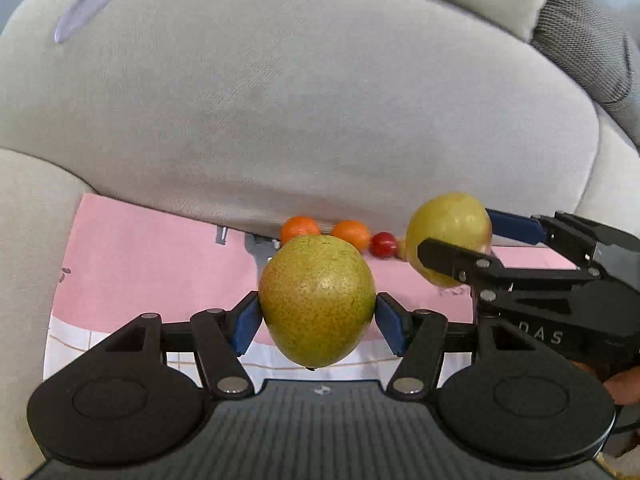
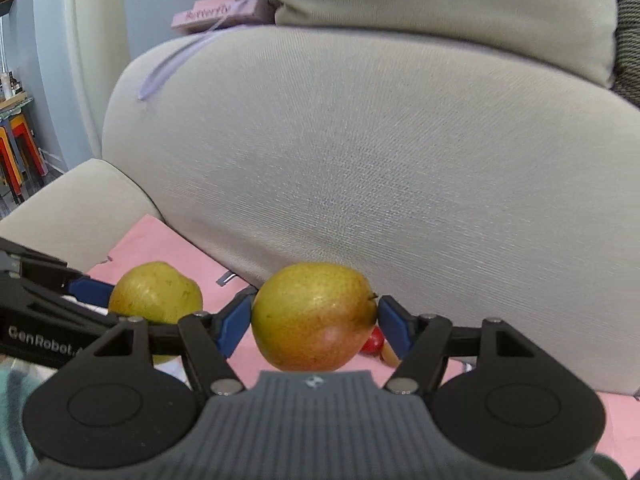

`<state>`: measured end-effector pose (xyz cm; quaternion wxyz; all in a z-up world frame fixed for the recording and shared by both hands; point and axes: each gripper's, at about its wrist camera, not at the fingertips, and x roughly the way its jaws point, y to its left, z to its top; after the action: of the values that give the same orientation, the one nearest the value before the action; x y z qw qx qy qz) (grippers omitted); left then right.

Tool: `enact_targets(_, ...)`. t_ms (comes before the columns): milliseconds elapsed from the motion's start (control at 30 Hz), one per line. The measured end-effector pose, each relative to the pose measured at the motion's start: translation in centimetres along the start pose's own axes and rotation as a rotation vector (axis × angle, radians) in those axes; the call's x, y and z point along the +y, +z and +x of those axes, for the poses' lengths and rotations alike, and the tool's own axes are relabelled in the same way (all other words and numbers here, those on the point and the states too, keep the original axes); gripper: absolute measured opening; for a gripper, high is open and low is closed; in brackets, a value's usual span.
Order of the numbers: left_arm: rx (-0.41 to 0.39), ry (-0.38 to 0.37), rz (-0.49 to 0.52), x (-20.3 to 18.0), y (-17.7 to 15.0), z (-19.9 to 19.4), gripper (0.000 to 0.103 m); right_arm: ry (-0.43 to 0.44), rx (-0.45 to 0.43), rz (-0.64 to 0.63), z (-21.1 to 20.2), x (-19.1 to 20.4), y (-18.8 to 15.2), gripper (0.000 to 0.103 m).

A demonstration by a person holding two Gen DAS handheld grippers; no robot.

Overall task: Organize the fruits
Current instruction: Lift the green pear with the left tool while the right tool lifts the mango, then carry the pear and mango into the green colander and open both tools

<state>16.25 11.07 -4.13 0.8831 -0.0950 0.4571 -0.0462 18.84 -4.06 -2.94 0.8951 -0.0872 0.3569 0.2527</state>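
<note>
Two pears are up off the cloth, one in each claw. The left gripper [image 1: 318, 318] has its blue pads about half apart and pressed on either side of a speckled green-yellow pear [image 1: 316, 304], which fills the gap between them. The right gripper [image 2: 316, 322] is likewise half apart and clamped on a yellow pear with a reddish blush low on its skin [image 2: 314, 316]; its small stem points toward the right pad. In the left wrist view the same blushed pear [image 1: 448, 236] appears to the right, held by the other claw, with a bit of the person's hand [image 1: 624, 386] at the frame edge.

Behind the pears, along the foot of the beige fabric sofa cushion [image 1: 320, 100], two round orange citrus fruits [image 1: 300, 229] sit side by side, with one small red fruit [image 1: 383, 244] just to their right. A sliver of a further pale fruit shows beside the red one, too hidden to name.

All of this is over a pink printed cloth [image 1: 140, 264], which runs back to the cushion and leaves open room to the left. A pink box lettered "Butterfly" [image 2: 212, 14] rests on top of the sofa back
</note>
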Motion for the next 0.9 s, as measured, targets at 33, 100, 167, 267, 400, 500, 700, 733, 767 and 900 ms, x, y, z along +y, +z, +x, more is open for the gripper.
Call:
enact_targets(33, -0.005, 0.0, 0.01, -0.5, -0.1, -0.4, 0.07, -0.003, -0.007, 0.01, -1.2, -0.3, -0.2, 0.067)
enact_targets(100, -0.016, -0.008, 0.025, -1.6, -0.3, -1.3, 0.07, -0.006, -0.016, 0.024, -2.4, -0.6, -0.5, 0.067)
enact_targets(167, -0.024, -0.015, 0.04, -2.6, -0.5, -1.9, 0.07, -0.016, -0.027, 0.032, -3.9, -1.0, -1.0, 0.067)
enact_targets(267, -0.035, -0.026, 0.07, -4.2, -0.8, -2.6, 0.07, -0.041, -0.043, 0.037, -6.3, -1.9, -1.8, 0.067)
enact_targets(400, -0.05, -0.05, 0.114, -6.7, -0.9, -4.1, 0.07, -0.076, -0.06, 0.055, -9.5, -3.5, -3.3, 0.067)
enact_targets(500, -0.055, -0.069, 0.147, -8.7, -1.2, -4.3, 0.07, -0.106, -0.068, 0.063, -12.1, -5.1, -4.6, 0.067)
enact_targets(700, -0.04, -0.14, 0.204, -12.9, -1.2, -4.1, 0.07, -0.144, -0.063, 0.122, -15.7, -8.6, -7.2, 0.067)
enact_targets(733, -0.035, -0.152, 0.217, -13.7, -1.2, -4.0, 0.07, -0.152, -0.058, 0.132, -16.2, -9.3, -7.7, 0.067)
enact_targets(767, -0.031, -0.162, 0.229, -14.3, -1.3, -3.8, 0.07, -0.16, -0.054, 0.138, -16.5, -9.8, -8.1, 0.067)
enact_targets(900, -0.007, -0.209, 0.283, -17.0, -1.4, -2.9, 0.07, -0.189, -0.026, 0.14, -17.5, -11.8, -9.9, 0.067)
